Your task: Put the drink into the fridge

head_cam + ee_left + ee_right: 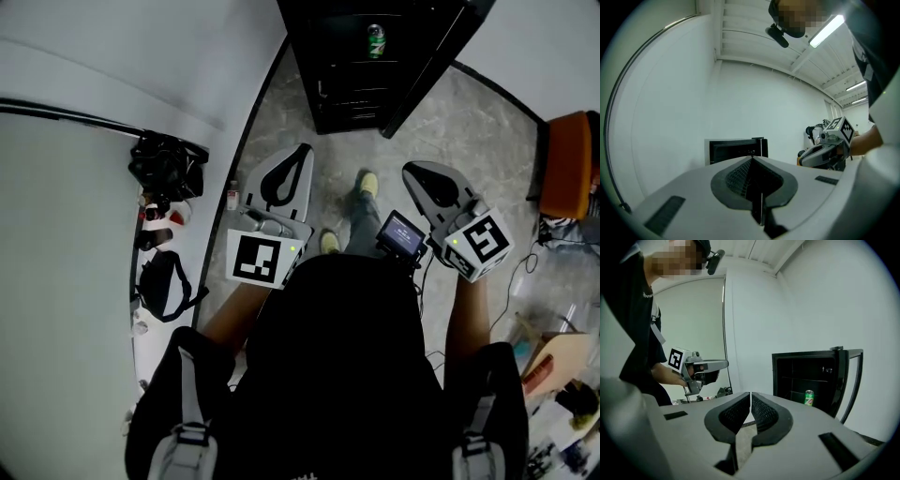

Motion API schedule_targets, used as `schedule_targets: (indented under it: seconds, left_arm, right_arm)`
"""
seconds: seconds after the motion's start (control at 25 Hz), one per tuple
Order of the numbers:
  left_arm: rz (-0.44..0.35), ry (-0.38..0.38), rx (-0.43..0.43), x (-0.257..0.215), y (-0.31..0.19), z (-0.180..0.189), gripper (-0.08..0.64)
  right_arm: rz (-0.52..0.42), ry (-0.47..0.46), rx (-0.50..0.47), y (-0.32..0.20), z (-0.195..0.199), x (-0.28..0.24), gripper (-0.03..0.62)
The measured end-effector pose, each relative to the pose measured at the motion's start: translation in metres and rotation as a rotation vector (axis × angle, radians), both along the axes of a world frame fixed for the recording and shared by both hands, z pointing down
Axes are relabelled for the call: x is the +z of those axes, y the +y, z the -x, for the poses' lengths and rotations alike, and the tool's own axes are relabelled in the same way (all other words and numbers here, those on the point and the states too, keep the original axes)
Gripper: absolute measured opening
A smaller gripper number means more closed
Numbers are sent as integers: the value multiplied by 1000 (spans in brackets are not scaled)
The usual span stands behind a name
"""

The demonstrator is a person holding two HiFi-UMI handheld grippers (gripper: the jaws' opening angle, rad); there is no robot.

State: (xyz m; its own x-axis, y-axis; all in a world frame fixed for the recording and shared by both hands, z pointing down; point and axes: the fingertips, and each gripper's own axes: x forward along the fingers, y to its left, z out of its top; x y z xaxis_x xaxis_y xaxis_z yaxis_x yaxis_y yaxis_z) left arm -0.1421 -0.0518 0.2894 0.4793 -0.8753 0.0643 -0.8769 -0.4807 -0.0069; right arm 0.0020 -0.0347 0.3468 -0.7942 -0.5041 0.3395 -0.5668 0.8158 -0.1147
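Note:
A green drink can (376, 40) stands upright on a shelf inside the black mini fridge (352, 89), whose door (441, 56) hangs open to the right. The right gripper view shows the same can (809, 397) in the fridge (787, 376), well beyond the jaws. My left gripper (304, 150) and right gripper (410, 171) are held side by side in front of my body, both pointing toward the fridge and well short of it. Each has its jaws shut with nothing between them, as the left gripper (752, 159) and right gripper (750, 393) show in their own views.
A white table (66, 281) on the left carries black bags (167, 167) and small items. An orange chair (572, 164) stands at the right, with cables and clutter (553, 375) below it. My feet (367, 184) stand on the marbled floor before the fridge.

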Motion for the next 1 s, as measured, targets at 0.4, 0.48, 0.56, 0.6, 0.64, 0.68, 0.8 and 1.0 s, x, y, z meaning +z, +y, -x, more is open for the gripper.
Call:
schedule_targets:
  seconds: [0.4,0.48,0.56,0.6,0.64,0.68,0.8,1.0]
  left_arm:
    - [-17,7,46,-5,56,6,11]
    - [-18,10,52,-5,62,4,11]
    - [-12,11,52,-3,67,4,11]
    - [-9,9,51,-2,68,4,11]
    - [-5,8,50,-1,68,4,11]
    - [-1,8,50,0,68,4,11]
    - [3,17,53,-2,67,0,11]
    - [-1,14,62,1,69,-5,11]
  right_arm:
    - [-9,-41,57,60,14,-9,21]
    - [-9,-40,67,65,13,-8,21]
    - [-10,-19,80,68,11,-4,21]
    - [-9,-29,84,68,11,-4,21]
    - [-8,-45,87,68,11,-6,21]
    - [-6,-53,90,68,12,-7,21]
    - [-6,-37,102,67,9,-6,21]
    - [-3,-26,118,69,5,-5,21]
